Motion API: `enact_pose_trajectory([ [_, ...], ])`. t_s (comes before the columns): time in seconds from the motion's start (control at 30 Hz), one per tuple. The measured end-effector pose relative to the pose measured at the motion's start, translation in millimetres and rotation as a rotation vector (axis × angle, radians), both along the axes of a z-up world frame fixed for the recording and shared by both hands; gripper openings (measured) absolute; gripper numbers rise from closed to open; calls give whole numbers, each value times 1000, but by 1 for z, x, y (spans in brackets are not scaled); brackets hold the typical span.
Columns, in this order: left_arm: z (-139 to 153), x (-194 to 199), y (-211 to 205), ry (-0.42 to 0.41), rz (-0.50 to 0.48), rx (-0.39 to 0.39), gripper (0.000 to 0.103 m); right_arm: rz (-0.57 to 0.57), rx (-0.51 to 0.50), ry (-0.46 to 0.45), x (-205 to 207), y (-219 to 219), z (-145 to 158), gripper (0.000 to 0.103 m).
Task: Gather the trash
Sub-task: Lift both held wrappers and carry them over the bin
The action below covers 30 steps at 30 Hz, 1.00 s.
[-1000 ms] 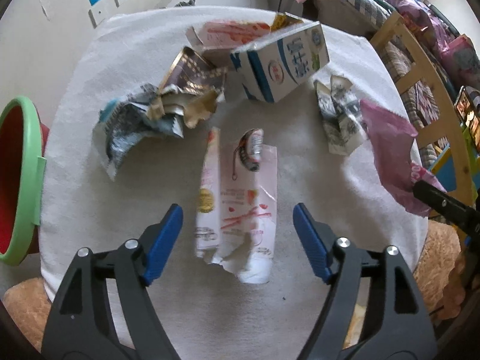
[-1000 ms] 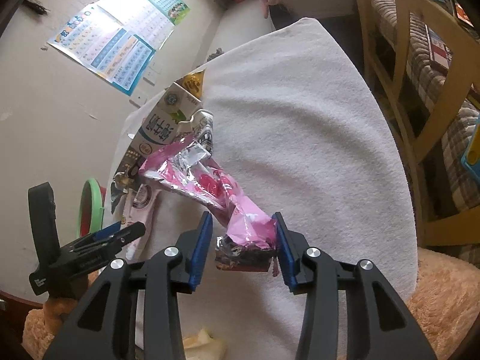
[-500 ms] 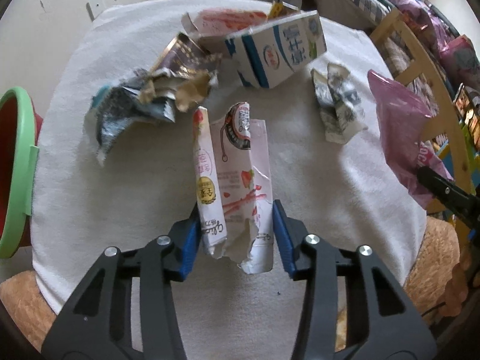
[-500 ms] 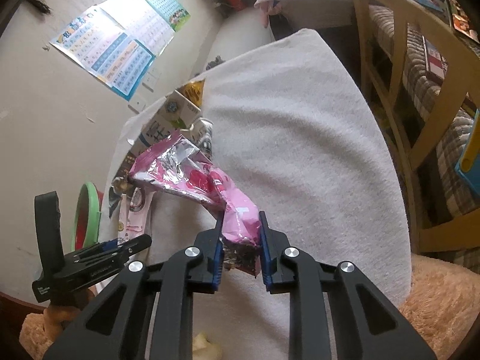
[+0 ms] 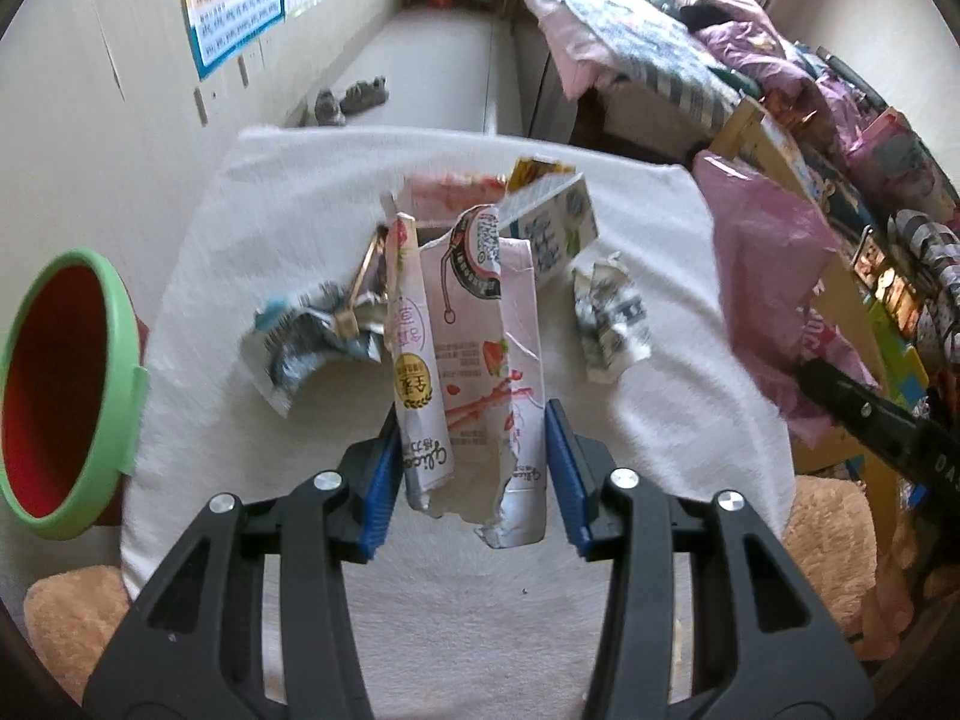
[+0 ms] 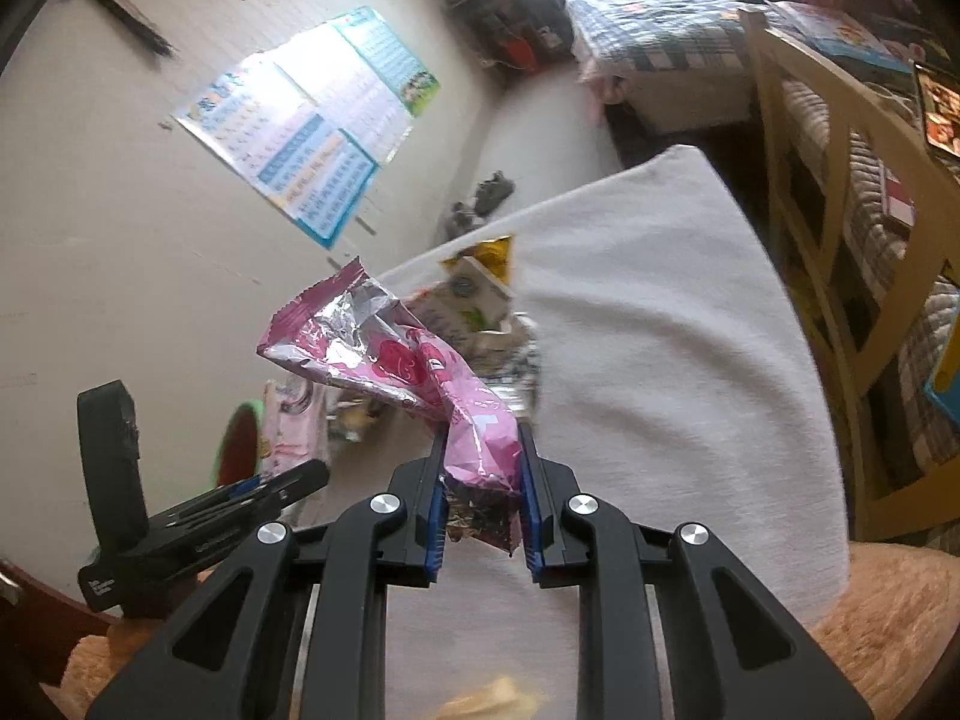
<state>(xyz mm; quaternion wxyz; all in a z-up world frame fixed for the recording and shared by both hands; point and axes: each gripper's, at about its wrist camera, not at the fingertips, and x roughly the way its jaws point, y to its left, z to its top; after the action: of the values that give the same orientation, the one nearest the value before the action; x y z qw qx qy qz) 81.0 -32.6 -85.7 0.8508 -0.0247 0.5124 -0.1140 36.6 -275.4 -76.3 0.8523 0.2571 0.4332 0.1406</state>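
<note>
In the left wrist view the left gripper [image 5: 471, 474] fills the bottom of the frame, its blue fingers [image 5: 379, 489] clamped on the lower end of a flattened pink strawberry carton [image 5: 480, 360], which stands up from the grip toward the centre of the frame above the white towel-covered table [image 5: 660, 420]. Behind it, in the upper middle, a blue-and-white milk carton [image 5: 555, 228] lies on the table beside a yellow packet [image 5: 534, 171]; a crumpled silver wrapper [image 5: 312, 348] sits to the left of centre and a crumpled grey printed wrapper [image 5: 612, 324] to the right of centre. A red bin with a green rim [image 5: 60, 396] stands at the left edge, off the table. At the right a pink snack bag [image 5: 774, 288] hangs in the air above the dark tip of the right gripper [image 5: 864, 414]. In the right wrist view the right gripper [image 6: 483, 504] rises from the bottom centre, fingers [image 6: 531, 516] pressed tight on the lower end of the pink snack bag [image 6: 420, 366], whose foil-lined open end points to the upper left, clear of the table [image 6: 660, 360]. The milk carton [image 6: 480, 300] and yellow packet [image 6: 489, 252] lie just beyond it, the left gripper [image 6: 240, 504] shows at the lower left with the pink carton [image 6: 288, 426] above it, and the bin [image 6: 237, 444] is a blurred patch beside that
</note>
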Motion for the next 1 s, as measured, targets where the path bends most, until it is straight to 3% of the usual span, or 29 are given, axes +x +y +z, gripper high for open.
enact_pose_trajectory([
  [0.4,24,-14,22,-80,53,3,43,130,38,-25,-2,62,25,20],
  [1.0,21,-22,96,-75,227,13,43,172,1,-40,3,92,37,20],
])
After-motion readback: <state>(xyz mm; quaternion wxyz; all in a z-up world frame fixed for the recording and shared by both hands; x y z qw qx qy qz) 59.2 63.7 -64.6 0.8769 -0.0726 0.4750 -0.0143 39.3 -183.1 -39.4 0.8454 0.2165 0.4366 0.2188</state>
